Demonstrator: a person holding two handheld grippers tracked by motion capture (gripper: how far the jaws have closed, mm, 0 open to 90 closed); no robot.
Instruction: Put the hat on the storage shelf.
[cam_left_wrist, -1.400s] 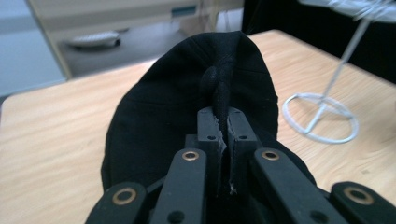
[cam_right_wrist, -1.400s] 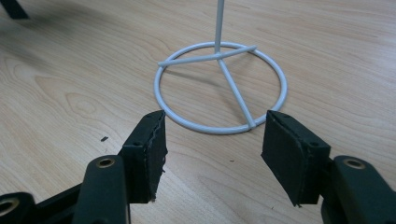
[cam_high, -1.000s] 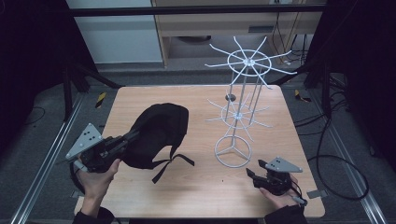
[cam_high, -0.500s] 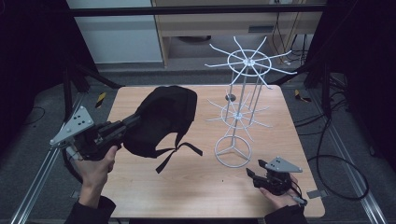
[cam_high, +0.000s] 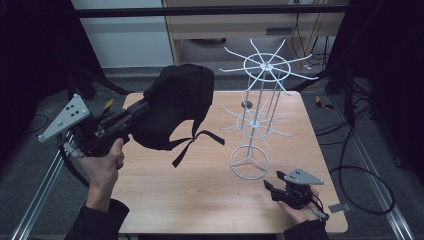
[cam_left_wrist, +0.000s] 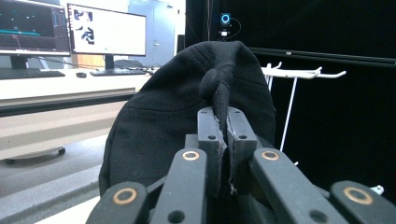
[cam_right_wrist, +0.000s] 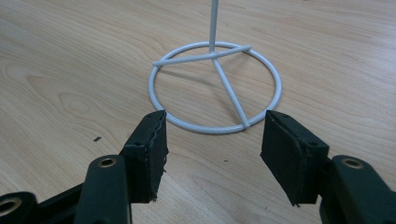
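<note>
**Black cap held aloft beside the wire stand**

The left gripper pinches a fold of the black cap, held above the table, its length running toward the white stand, straps dangling. The left gripper view shows the pinched cloth. The right gripper rests wide, empty, before the stand's ring base.

Bare tabletop is lying open across the near and left side, while the white wire stand is blocking the right middle, its spokes spreading wide overhead and its ring base sitting just before the right gripper.
</note>
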